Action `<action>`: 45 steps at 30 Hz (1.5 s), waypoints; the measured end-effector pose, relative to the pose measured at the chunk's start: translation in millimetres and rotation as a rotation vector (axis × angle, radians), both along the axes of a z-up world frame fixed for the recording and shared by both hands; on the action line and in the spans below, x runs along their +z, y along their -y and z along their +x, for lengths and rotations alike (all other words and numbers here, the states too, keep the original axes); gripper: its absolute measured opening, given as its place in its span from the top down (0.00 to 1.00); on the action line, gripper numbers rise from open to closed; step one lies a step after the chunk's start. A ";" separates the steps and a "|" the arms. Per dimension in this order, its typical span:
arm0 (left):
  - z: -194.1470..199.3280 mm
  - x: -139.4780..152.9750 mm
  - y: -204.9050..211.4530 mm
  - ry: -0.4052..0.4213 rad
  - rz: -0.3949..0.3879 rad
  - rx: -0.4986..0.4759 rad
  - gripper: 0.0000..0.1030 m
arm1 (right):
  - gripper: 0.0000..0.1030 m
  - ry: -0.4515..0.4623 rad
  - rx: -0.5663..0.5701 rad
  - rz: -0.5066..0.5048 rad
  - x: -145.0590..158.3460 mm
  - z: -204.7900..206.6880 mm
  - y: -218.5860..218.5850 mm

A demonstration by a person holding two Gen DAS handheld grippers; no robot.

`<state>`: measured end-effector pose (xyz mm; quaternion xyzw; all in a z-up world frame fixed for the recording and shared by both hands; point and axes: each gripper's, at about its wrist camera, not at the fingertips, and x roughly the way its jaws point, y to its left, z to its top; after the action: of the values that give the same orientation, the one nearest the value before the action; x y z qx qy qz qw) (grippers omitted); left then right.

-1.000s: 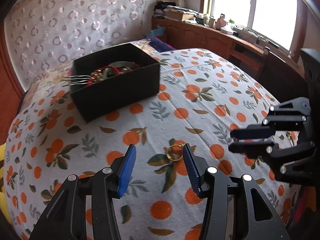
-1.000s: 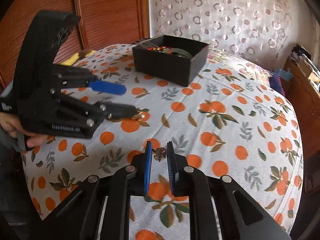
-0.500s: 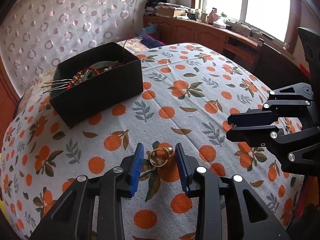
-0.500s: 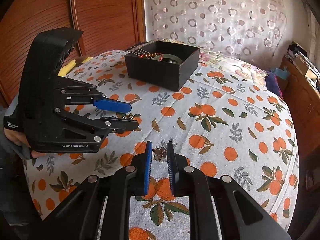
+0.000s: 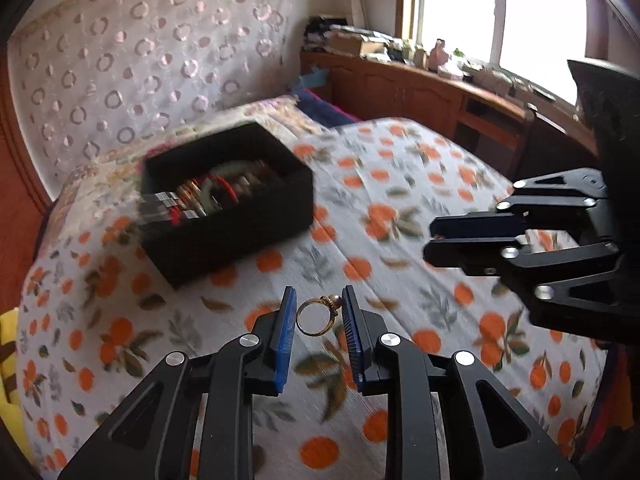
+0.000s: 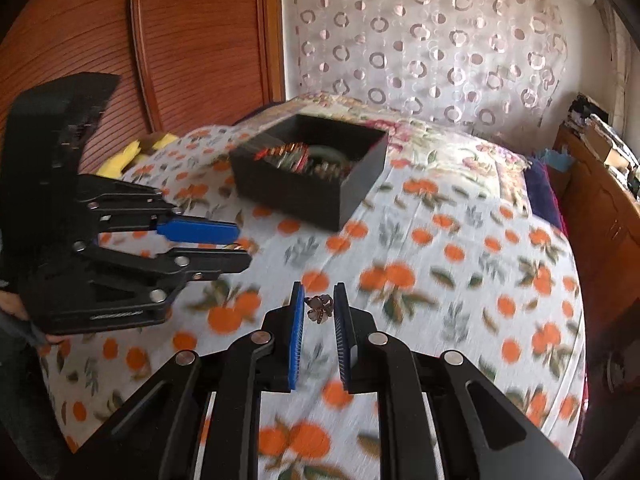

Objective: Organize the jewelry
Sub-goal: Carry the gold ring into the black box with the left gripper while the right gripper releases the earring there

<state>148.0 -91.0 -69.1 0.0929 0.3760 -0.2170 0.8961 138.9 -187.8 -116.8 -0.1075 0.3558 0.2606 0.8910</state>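
Observation:
My left gripper [image 5: 318, 308] is shut on a gold ring with a pearl [image 5: 318, 316] and holds it above the orange-print cloth [image 5: 400, 184]. My right gripper [image 6: 319, 306] is shut on a small dark flower-shaped jewel [image 6: 319, 309], also lifted off the cloth. A black open box [image 5: 228, 200] full of bracelets and hairpins stands further back on the table; it also shows in the right wrist view [image 6: 312, 176]. Each gripper shows in the other's view, the right one [image 5: 432, 242] and the left one [image 6: 240, 248], side by side.
The table sits between a wooden wardrobe [image 6: 160, 40] on the left and a patterned curtain [image 6: 440, 40] behind. A wooden sideboard [image 5: 420, 92] with clutter runs under the window. A yellow cloth [image 6: 132, 152] lies at the table's far left edge.
My left gripper has closed on the gold ring and lifted it off the cloth. Both grippers have risen and moved toward the black box, the right still holding the flower jewel.

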 end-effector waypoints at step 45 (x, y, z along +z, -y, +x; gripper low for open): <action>102.6 64.3 -60.8 0.106 -0.029 0.205 0.79 | 0.57 0.009 -0.087 0.114 39.1 115.7 -33.3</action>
<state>250.6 -30.2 -4.8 0.0521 0.3326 -0.1244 0.9334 254.6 -154.4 -77.7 -0.0422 0.3407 0.2408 0.9078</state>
